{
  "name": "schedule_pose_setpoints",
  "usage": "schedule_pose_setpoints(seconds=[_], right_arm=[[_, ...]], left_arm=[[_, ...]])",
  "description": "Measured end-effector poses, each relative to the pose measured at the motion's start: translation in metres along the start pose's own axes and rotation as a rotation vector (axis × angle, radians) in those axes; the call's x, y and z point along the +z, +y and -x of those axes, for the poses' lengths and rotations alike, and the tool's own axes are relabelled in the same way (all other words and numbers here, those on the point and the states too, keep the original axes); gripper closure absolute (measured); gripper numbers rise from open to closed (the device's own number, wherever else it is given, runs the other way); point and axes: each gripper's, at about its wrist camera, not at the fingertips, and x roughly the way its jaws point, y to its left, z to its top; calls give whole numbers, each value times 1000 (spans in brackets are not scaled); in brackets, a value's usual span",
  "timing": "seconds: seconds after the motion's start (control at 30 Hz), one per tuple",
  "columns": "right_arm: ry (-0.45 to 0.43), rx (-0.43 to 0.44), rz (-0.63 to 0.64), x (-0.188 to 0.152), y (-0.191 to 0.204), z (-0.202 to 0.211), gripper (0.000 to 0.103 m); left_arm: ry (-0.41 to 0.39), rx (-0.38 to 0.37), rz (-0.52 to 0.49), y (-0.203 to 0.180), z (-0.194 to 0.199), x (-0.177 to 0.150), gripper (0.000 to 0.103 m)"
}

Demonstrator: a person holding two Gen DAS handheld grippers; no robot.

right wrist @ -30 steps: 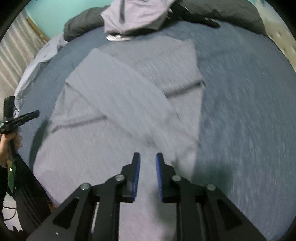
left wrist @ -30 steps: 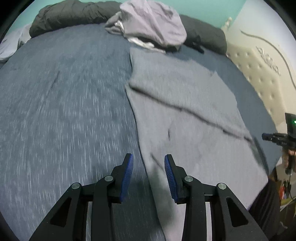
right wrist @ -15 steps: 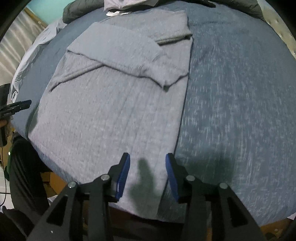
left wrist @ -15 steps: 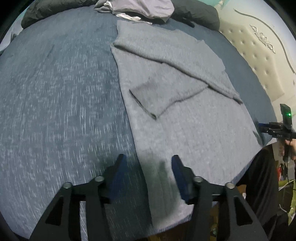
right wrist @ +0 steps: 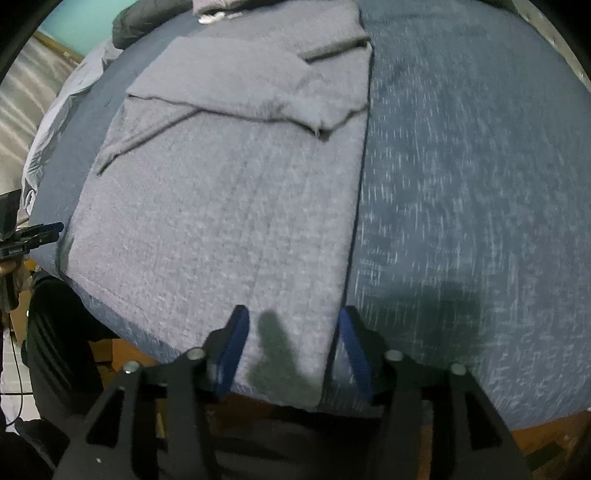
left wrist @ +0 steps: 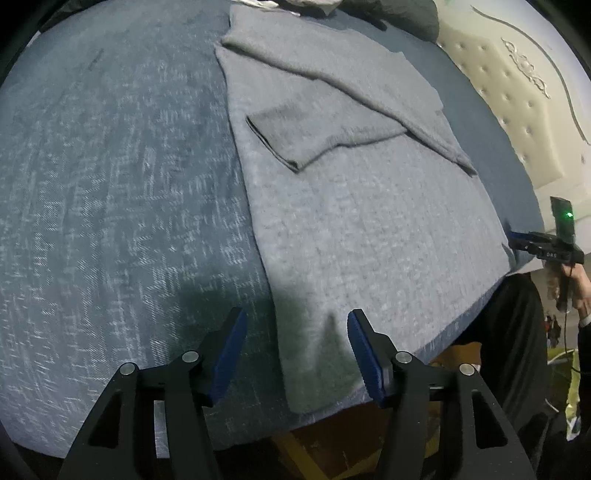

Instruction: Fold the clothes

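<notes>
A grey knit sweater (left wrist: 369, 221) lies flat on the bed, both sleeves folded across its chest; its hem reaches the near edge. My left gripper (left wrist: 295, 336) hangs open over the hem's left corner, nothing between its blue pads. In the right wrist view the same sweater (right wrist: 221, 206) fills the left half, and my right gripper (right wrist: 291, 332) is open above the hem's right corner, its fingers straddling the sweater's right edge. Each gripper shows in the other's view: the right one (left wrist: 543, 247) at the far right, the left one (right wrist: 26, 240) at the far left.
A blue-grey bedspread (left wrist: 110, 184) covers the bed. Dark pillows and a pile of clothes (right wrist: 221, 5) sit at the far end. A tufted cream headboard (left wrist: 517, 99) stands to the right. The person's dark trousers (left wrist: 513, 332) are at the bed's near edge.
Both grippers pulled back from mid-sweater to the hem at the bed's near edge and opened wider. The sleeves now lie folded across the chest.
</notes>
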Motion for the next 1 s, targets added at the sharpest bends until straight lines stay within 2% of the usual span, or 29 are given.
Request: schedule_pose_setpoints(seconds=[0.43, 0.53, 0.73, 0.93, 0.97, 1.0], right_arm=[[66, 50, -26, -14, -5, -13, 50], [67, 58, -20, -16, -4, -14, 59], [60, 73, -18, -15, -4, -16, 60], [54, 90, -17, -14, -1, -18, 73], [51, 91, -10, -13, 1, -20, 80], [46, 90, -1, -13, 3, -19, 84]], left_arm=[[45, -28, 24, 4, -13, -10, 42], [57, -33, 26, 4, -16, -11, 42], [71, -45, 20, 1, -22, -14, 42], [70, -43, 2, -3, -25, -16, 44], [70, -41, -5, -4, -24, -16, 51], [70, -41, -15, -6, -24, -17, 57]])
